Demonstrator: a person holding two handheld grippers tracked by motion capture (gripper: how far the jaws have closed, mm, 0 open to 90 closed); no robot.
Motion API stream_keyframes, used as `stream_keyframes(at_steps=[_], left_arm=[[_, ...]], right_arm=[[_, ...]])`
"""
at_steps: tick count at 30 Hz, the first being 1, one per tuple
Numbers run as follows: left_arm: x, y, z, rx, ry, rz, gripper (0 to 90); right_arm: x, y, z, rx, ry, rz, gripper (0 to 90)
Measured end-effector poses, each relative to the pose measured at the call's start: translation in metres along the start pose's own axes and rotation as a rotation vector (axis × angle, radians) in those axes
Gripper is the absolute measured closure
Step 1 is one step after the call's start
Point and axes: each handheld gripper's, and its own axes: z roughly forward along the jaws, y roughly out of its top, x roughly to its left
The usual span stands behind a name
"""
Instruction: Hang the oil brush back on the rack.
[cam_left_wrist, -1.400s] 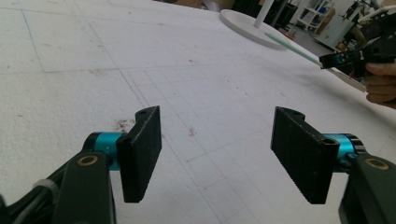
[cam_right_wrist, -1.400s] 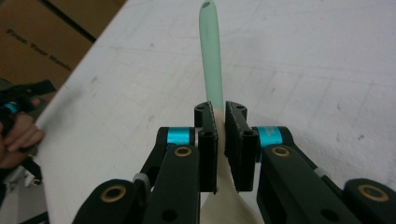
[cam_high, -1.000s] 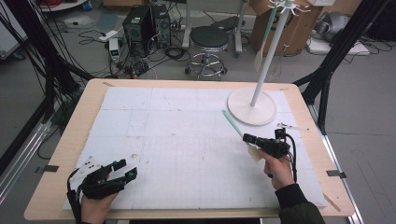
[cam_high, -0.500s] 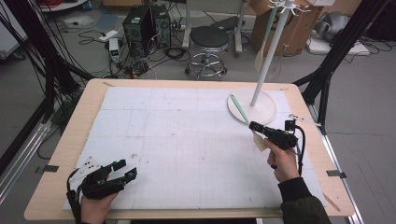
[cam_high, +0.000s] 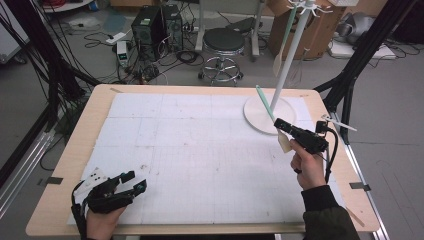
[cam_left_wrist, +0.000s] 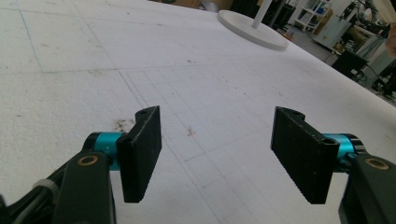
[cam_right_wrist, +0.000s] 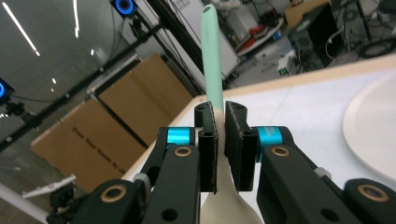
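**Right tool lifts a spoon near the stand; left tool rests open**

The right hand (cam_high: 307, 167) is raised above the tabletop (cam_high: 65, 165) at its right side, forearm entering from below, holding the right tool (cam_high: 278, 125) pointed toward the white stand (cam_high: 270, 114). Its jaws are clamped on a spoon (cam_high: 265, 102) with a mint-green handle angled up and away; the cream bowl hangs below the jaws. The left tool (cam_high: 135, 181) lies low at the near left corner, jaws wide apart, gripping nothing.
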Motion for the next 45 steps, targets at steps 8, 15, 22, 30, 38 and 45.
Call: stream_keyframes(at_steps=[8,15,22,30,38,45], left_arm=[[0.000,0.000,0.000,0.000,0.001,0.002,34.3],[0.000,0.000,0.000,0.000,0.001,0.002,34.2],[0.000,0.000,0.000,-0.001,0.000,-0.002,34.2],[0.001,0.000,0.000,-0.004,-0.011,-0.004,34.2],[-0.002,0.000,0.003,0.004,-0.028,-0.007,34.2],[-0.003,0.001,0.005,0.009,-0.033,-0.012,34.1]], right_arm=[[0.011,0.016,-0.012,-0.097,0.008,-0.066,84.2],[0.018,0.032,-0.016,-0.155,0.008,-0.090,84.2],[0.024,0.043,-0.019,-0.201,0.011,-0.109,84.2],[0.024,0.057,-0.024,-0.269,0.016,-0.116,84.1],[0.018,0.073,-0.033,-0.345,0.020,-0.108,84.2],[0.014,0.089,-0.034,-0.378,0.023,-0.100,84.2]])
